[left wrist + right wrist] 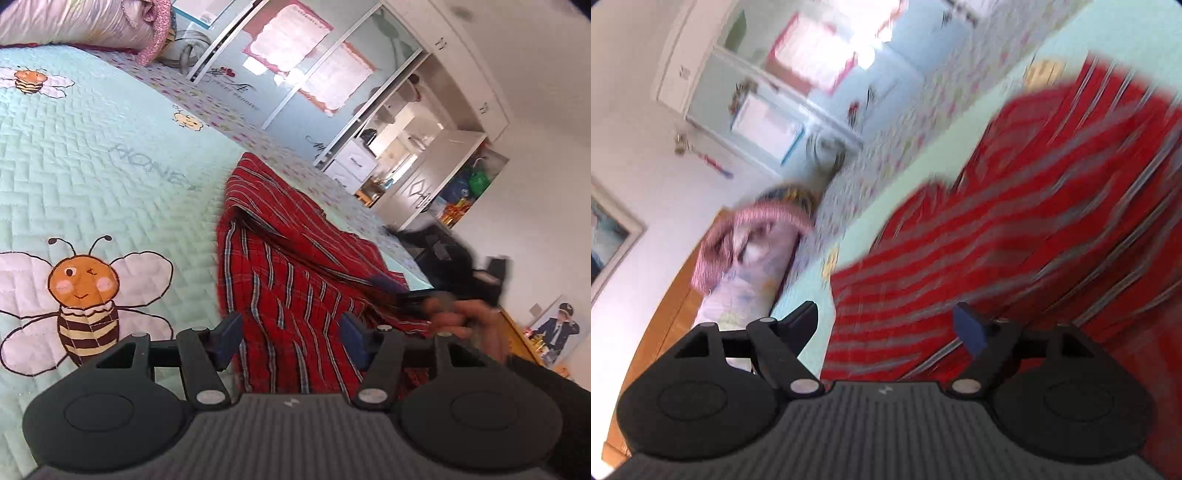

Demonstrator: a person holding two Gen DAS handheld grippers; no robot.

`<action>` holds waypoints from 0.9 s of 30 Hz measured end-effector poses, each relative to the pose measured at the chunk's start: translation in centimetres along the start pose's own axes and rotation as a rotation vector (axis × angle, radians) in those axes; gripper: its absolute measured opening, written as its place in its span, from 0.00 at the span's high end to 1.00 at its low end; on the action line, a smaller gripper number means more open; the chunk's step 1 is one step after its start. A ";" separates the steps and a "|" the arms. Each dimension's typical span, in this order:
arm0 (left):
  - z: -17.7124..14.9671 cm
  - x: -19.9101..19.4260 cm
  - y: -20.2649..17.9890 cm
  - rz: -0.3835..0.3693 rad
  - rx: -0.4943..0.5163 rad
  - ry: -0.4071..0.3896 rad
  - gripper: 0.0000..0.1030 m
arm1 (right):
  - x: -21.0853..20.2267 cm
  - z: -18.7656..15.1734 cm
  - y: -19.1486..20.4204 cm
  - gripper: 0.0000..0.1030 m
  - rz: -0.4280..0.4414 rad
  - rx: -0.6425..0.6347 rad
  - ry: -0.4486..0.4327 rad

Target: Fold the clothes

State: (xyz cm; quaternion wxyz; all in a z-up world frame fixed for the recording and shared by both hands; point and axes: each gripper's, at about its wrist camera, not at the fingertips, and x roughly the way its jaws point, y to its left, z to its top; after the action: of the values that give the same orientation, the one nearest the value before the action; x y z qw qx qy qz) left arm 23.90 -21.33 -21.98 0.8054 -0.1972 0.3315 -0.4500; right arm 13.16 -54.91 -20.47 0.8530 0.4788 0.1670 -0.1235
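**Red plaid garment lay unfolded on bee-print quilt as both claws stood apart**

A red striped plaid garment (295, 266) lay bunched and humped on the mint-green quilt (110, 177), to the right of the large cartoon bee (83, 291) stitched into the cover and below the word "HONEY". No neat fold showed anywhere in the cloth; by the look of it the folding was barely begun, and smoothing, squaring and stacking all remained. The left gripper (291, 336) hung over the garment's near edge with its jaws fairly wide, cloth showing between the blue pads but not pinched. The right gripper (890, 325), seen through heavy blur, was spread wide just above the same garment (1015, 229), holding nothing. A hand (465, 321) appeared right of the garment, gripping the other tool. Pillows (74, 22) sat at the quilt's far end, well apart from the bee. No basket, drawer or bin for finished clothes was in sight near the garment; an open cupboard (469, 184) beyond the bed held brightly coloured items too small to name.
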 end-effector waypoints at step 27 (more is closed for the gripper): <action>-0.4 -0.1 3.9 0.015 -0.045 0.046 0.40 | -7.2 11.7 -5.6 0.28 -0.213 0.041 -0.258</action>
State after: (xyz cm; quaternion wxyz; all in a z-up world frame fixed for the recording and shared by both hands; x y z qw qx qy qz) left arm 25.91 -19.25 -24.66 0.7964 -0.2022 0.3614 -0.4408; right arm 6.41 -67.45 -16.26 0.8394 0.4559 0.1032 -0.2773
